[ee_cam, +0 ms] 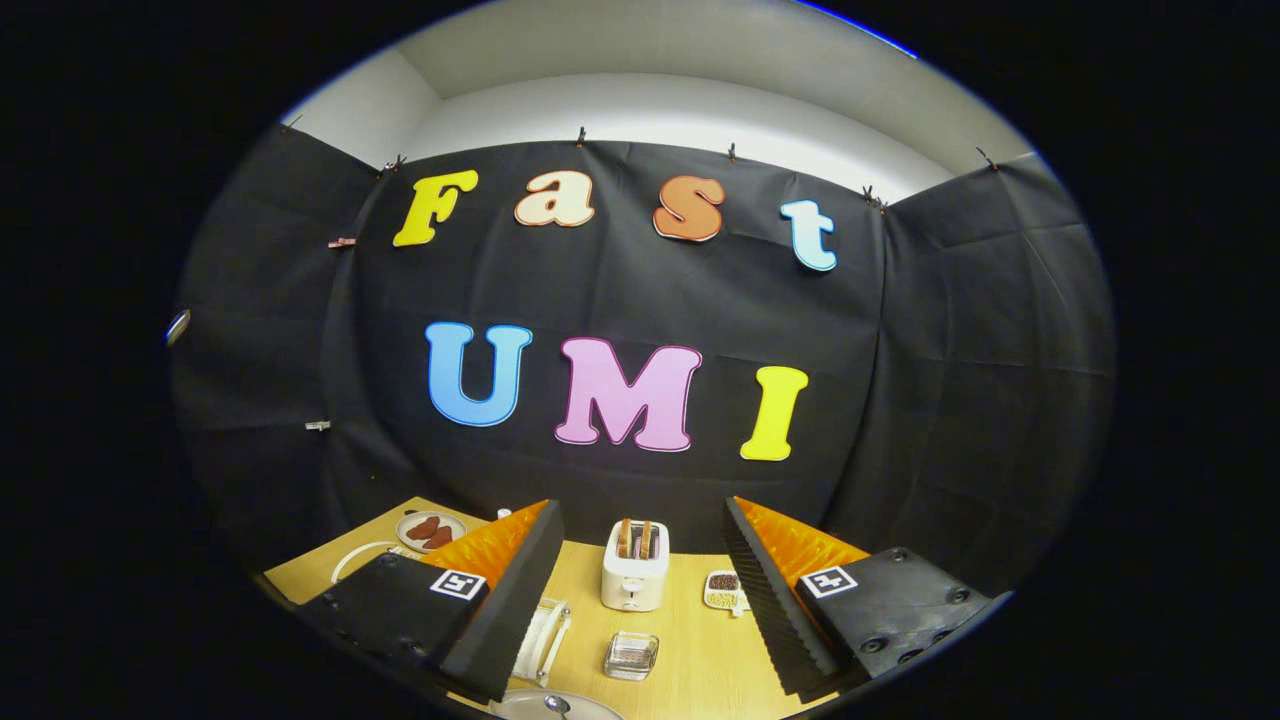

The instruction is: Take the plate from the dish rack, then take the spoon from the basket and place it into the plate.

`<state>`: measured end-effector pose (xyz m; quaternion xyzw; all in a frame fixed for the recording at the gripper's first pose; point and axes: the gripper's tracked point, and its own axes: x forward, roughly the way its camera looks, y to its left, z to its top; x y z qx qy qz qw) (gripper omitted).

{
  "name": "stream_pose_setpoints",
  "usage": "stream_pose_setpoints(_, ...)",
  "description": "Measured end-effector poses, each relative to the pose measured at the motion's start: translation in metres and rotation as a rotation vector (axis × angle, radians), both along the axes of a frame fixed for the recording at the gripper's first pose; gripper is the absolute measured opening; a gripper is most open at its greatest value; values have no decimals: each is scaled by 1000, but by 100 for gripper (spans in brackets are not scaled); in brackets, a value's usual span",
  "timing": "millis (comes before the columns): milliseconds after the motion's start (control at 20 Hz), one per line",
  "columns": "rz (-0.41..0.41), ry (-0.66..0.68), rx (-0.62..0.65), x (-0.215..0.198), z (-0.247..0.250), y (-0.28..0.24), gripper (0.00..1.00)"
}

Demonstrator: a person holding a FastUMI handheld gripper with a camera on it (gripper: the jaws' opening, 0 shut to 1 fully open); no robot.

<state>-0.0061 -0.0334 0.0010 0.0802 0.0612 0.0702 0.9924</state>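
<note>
Hanging wide apart, the gripper [640,600] frames a toaster [635,566] beyond.

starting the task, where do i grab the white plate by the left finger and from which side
Take the plate by its upper rim, coming from above. It seems to stand on edge beside the left finger, so the thin rim fits between the jaws; its lower part is hidden. The gripper is open, holding nothing.

A toaster [634,578] stands on the table [700,650], behind a glass dish [631,655].
</note>
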Motion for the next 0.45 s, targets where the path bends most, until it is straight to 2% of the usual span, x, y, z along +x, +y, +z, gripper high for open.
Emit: stream_pose_setpoints(450,15,29,13,0,-10,4,98)
